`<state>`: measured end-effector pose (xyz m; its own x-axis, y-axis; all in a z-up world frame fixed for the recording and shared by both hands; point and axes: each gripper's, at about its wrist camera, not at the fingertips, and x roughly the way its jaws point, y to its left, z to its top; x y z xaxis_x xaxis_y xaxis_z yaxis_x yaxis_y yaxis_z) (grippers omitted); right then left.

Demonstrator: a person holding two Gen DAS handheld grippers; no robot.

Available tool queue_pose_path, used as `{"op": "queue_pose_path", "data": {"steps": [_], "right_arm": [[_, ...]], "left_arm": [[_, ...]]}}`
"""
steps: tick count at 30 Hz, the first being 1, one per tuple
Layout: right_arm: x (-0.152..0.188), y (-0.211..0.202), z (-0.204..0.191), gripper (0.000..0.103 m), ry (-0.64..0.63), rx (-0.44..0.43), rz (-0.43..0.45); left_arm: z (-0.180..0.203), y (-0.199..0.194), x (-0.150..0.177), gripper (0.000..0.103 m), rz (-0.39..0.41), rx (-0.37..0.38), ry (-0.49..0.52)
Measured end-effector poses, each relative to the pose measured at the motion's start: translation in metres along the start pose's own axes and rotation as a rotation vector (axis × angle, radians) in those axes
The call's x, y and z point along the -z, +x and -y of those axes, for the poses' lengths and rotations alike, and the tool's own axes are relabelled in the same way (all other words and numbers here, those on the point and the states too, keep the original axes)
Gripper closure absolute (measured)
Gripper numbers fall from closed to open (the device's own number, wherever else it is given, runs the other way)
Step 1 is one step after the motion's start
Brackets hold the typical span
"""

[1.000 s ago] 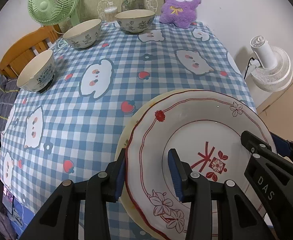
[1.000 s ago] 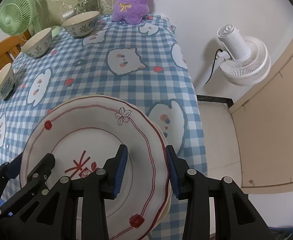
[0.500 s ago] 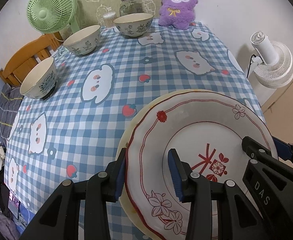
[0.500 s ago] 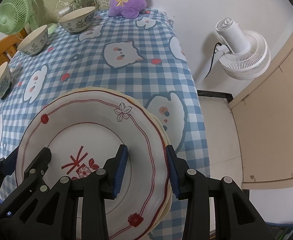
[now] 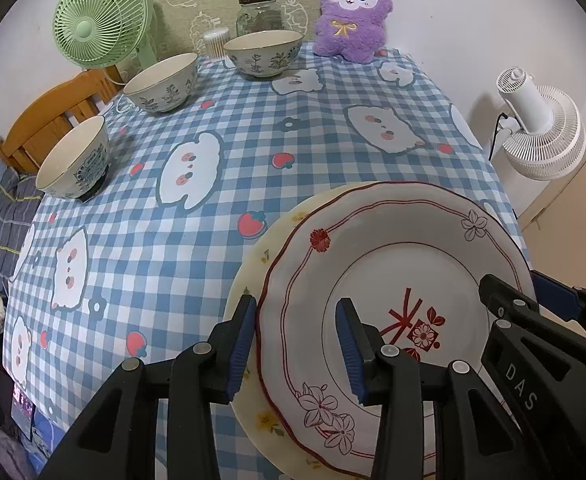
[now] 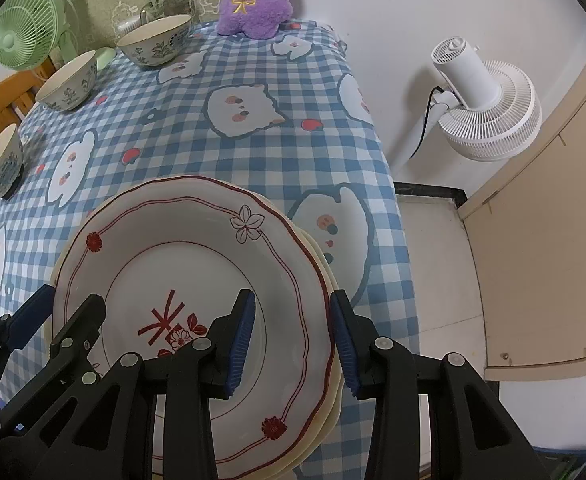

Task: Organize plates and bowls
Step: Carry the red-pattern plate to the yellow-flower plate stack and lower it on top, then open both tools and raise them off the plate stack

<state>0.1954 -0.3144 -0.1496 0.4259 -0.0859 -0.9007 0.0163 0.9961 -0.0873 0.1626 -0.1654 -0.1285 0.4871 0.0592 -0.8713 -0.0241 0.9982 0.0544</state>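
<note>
A white plate with red flowers (image 5: 393, 264) tops a stack of cream plates (image 5: 253, 280) over the near right part of the checked table. My left gripper (image 5: 297, 308) is shut on the stack's left rim, one pad outside the rim and one on the top plate. My right gripper (image 6: 293, 300) is shut on the right rim of the same stack (image 6: 181, 264) in the same way. Three patterned bowls stand along the table's left and far side: one (image 5: 73, 160), a second (image 5: 163, 82) and a third (image 5: 263, 54).
At the far end stand a green fan (image 5: 99, 26), a glass jar (image 5: 259, 14), a small white tub (image 5: 215, 40) and a purple plush (image 5: 351, 16). A wooden chair (image 5: 53, 120) is at the left. A white fan (image 6: 485, 112) stands on the floor past the table's right edge.
Both grippers keep the same hold on the plate stack. Only the view over the table has shifted slightly.
</note>
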Motion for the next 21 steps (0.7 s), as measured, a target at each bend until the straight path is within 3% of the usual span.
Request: {"op": "queue_pose_path", "data": {"steps": [5,12,17,21], "right_arm": [[-0.001,0.0,0.002,0.047,-0.001,-0.026,-0.006],[0.001,-0.004,0.004,0.041,0.011,-0.023,-0.003],[-0.002,-0.015,0.012,0.034,0.037,-0.043,0.027],[-0.007,-0.028,0.015,0.03,0.049,-0.059,0.064]], "left_arm": [[0.0,0.0,0.0,0.055,-0.003,0.019,-0.007],[-0.004,-0.001,0.0,0.05,-0.014,0.052,-0.016],[-0.01,-0.012,-0.002,0.036,-0.004,0.054,-0.034],[-0.015,-0.025,-0.005,0.031,0.014,0.063,-0.044]]}}
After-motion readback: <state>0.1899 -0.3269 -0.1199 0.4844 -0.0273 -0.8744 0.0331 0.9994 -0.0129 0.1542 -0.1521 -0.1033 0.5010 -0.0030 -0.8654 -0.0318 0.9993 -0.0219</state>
